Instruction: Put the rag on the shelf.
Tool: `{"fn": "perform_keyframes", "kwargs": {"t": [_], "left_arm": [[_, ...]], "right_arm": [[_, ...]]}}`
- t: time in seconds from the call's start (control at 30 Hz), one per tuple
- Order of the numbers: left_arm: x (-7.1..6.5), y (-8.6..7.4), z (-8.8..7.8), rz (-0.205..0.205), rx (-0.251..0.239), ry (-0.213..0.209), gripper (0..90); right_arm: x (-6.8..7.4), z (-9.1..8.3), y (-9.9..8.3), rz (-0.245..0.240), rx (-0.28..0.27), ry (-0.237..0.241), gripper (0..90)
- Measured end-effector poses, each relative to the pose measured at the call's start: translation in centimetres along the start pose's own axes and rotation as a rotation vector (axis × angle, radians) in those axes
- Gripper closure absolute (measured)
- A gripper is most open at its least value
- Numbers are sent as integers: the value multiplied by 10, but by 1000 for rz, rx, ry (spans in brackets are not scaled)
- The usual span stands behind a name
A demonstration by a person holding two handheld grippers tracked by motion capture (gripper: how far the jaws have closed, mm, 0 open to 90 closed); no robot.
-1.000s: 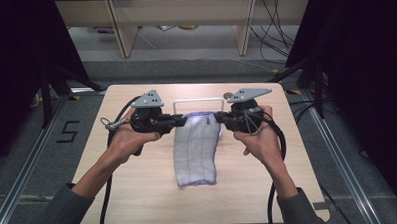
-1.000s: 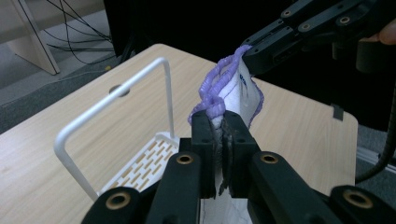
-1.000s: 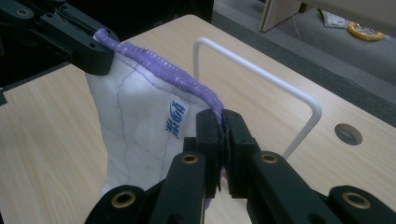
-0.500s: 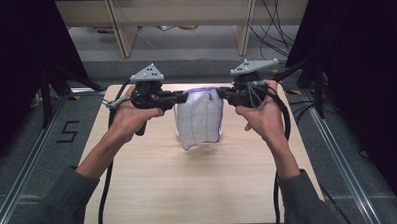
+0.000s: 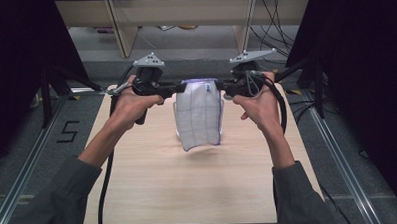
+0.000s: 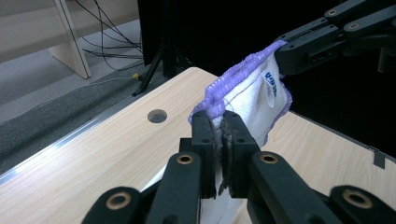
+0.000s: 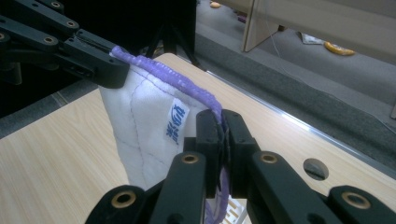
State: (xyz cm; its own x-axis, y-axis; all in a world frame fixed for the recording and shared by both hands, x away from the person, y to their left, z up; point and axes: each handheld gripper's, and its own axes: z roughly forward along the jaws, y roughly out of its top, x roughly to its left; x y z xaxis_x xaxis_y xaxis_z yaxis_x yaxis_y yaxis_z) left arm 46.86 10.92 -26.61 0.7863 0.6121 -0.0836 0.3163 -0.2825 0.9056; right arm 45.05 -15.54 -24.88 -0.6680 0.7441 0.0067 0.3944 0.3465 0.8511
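A "5" (image 5: 68,132) is marked on the floor (image 5: 33,163) left of the counter (image 5: 154,188). The cloth's (image 7: 140,126) white tag (image 7: 175,120) bears blue print, too small to read.

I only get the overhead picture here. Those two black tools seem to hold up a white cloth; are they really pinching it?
Observer: Yes. The left gripper has its jaws shut on the cloth at its purple edge.
Operator: And the other one?
Observer: The right gripper is shut on the same purple hem, at the opposite corner.
Operator: Anything printed on the cloth?
Observer: A small white label with blue lettering is sewn just below the hem; I cannot read it.
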Motion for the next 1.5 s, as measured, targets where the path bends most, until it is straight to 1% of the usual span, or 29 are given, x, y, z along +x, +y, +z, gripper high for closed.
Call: {"fn": "perform_keyframes", "kwargs": {"t": [0.07,0.1,0.13,0.17,0.2,0.23,0.3,0.37,0.4,0.43,0.53,0.6,0.63,0.73,0.8,0.87,0.9,0.97,1.03,1.1,1.13,1.2,1.23,1.27,1.3,1.33,1.37,1.4,1.5], "left_arm": [[1,1,0,-5,-1,-3,847],[2,3,0,-6,7,7,847],[5,6,0,-7,-1,7,846],[5,6,0,-7,-1,7,846],[7,8,0,-7,-4,12,846],[8,10,0,-9,-5,14,845],[11,12,0,-13,-5,14,845],[15,15,2,-21,-17,18,845],[17,17,2,-28,-26,7,845],[18,19,3,-32,-23,12,845],[18,23,4,-38,-30,17,844],[19,27,3,-34,-23,23,844],[20,29,4,-42,-30,26,843],[23,36,4,-46,-41,32,843],[26,40,6,-55,-46,35,843],[32,44,12,-84,-52,51,842],[34,46,14,-85,-49,60,842],[36,47,17,-85,-49,66,841],[46,47,28,-105,-46,74,841],[49,47,32,-109,-42,77,840],[56,46,41,-102,-46,73,839],[63,43,50,-83,-62,58,837],[65,42,54,-79,-58,61,835],[71,39,59,-80,-50,65,834],[71,39,59,-80,-50,65,833],[79,33,66,-86,-43,66,831],[79,33,66,-86,-43,66,829],[84,28,71,-89,-40,67,827],[87,23,76,-89,-30,77,827]], "right_arm": [[-1,1,1,9,-11,3,868],[-3,2,2,-2,-12,5,868],[-3,3,4,23,-12,8,868],[-3,3,4,23,-12,8,868],[-5,4,6,0,-17,9,868],[-5,4,8,15,-14,1,868],[-6,6,11,0,-25,-6,868],[-7,7,15,9,-19,-8,868],[-8,8,16,13,-23,-11,867],[-9,8,19,24,-26,-12,868],[-12,8,23,5,-29,-29,868],[-13,8,27,11,-39,-39,867],[-15,9,29,8,-39,-36,867],[-17,8,36,44,-49,-38,868],[-18,8,38,44,-47,-36,867],[-24,10,43,39,-58,-51,867],[-24,12,44,47,-60,-53,867],[-27,14,45,38,-62,-64,867],[-31,25,46,18,-46,-97,867],[-34,29,46,13,-49,-99,867],[-40,38,44,28,-46,-112,866],[-46,46,42,28,-40,-128,866],[-48,51,41,29,-47,-141,866],[-51,54,40,23,-30,-144,866],[-53,60,38,44,-26,-141,866],[-56,64,37,40,-25,-142,865],[-58,68,35,38,-20,-145,864],[-58,72,33,55,-12,-147,863],[-61,80,29,36,-10,-164,862]]}}
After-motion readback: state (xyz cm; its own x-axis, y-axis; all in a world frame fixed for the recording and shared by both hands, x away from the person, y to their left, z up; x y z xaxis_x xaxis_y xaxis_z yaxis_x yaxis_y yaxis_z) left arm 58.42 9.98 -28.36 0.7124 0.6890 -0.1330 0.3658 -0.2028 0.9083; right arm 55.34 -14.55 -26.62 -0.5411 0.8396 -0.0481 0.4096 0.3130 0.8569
